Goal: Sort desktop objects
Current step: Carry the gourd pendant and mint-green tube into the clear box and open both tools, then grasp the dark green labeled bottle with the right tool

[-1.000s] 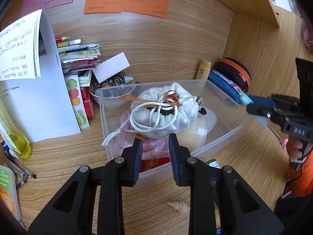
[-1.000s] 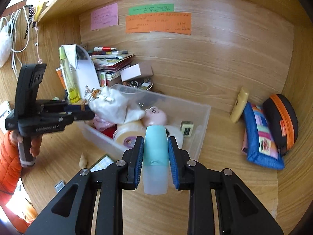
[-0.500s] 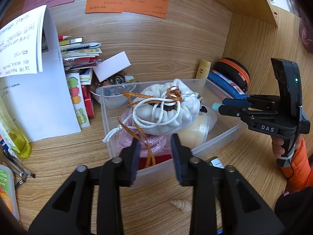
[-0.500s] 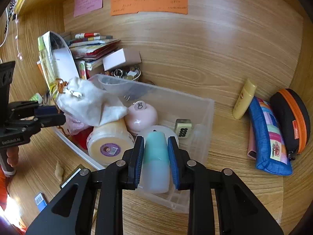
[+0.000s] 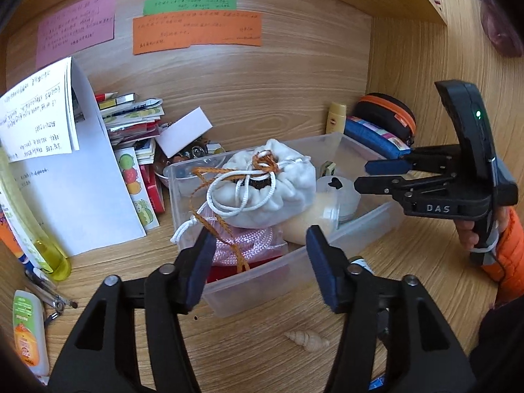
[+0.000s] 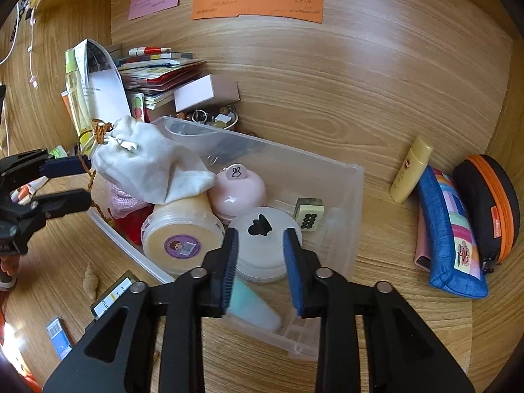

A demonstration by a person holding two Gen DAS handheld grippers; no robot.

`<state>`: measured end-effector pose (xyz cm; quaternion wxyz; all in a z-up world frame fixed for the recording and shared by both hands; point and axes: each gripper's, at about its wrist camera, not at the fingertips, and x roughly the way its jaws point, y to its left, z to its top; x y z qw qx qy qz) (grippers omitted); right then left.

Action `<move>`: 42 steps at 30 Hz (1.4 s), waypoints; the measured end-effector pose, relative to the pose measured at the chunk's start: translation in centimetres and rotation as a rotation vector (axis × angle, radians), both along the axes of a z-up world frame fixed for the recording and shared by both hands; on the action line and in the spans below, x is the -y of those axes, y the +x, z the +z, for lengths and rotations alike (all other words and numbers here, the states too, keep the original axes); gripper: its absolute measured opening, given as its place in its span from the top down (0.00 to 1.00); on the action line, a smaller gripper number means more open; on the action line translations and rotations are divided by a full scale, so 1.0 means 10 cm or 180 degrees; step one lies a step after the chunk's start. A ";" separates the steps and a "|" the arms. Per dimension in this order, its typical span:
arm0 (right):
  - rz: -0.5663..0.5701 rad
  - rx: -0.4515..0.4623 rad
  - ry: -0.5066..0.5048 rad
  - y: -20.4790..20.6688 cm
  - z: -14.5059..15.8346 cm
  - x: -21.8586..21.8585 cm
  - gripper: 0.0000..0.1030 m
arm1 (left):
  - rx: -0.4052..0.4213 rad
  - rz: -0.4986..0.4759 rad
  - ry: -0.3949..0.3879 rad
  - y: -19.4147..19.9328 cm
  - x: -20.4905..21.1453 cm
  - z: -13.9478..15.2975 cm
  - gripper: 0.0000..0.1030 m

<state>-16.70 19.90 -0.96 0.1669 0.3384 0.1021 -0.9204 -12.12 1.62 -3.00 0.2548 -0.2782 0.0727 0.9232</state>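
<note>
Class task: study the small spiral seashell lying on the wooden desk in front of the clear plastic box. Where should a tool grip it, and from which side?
Grip the small spiral seashell across its fat middle, coming from above. It lies flat on its side on the wooden desk, tapering to a point at one end, so pads would probably slip off there.

Home study desk (image 5: pixel 262 344), pinned notes (image 5: pixel 196 31)

My left hand-held gripper (image 5: pixel 260 262) has just been opening; its jaws stand apart with nothing between the pads, poised at the near wall of the clear bin (image 5: pixel 366 221). A white drawstring pouch (image 5: pixel 278 186) lies on top inside it. At right, my right hand-held gripper (image 5: pixel 362 175) reaches over the bin. A seashell (image 5: pixel 308 340) lies on the counter (image 5: pixel 262 353).
</note>
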 end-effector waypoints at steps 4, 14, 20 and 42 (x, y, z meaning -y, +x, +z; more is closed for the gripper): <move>-0.0025 -0.0044 -0.0002 0.04 0.06 -0.01 0.50 | -0.0018 0.0011 -0.0014 0.06 -0.02 0.01 0.37; 0.0099 -0.0356 0.0070 0.46 0.26 0.09 0.22 | -0.0342 0.0132 -0.0073 0.33 0.00 0.11 0.11; 0.0248 -0.0389 0.0220 0.73 0.19 0.21 0.22 | -0.0344 0.0147 -0.0095 0.46 0.02 0.08 0.07; 0.0660 0.0145 0.0403 0.83 -0.34 0.58 0.22 | 0.0428 -0.0020 -0.0279 0.42 0.10 -0.33 0.02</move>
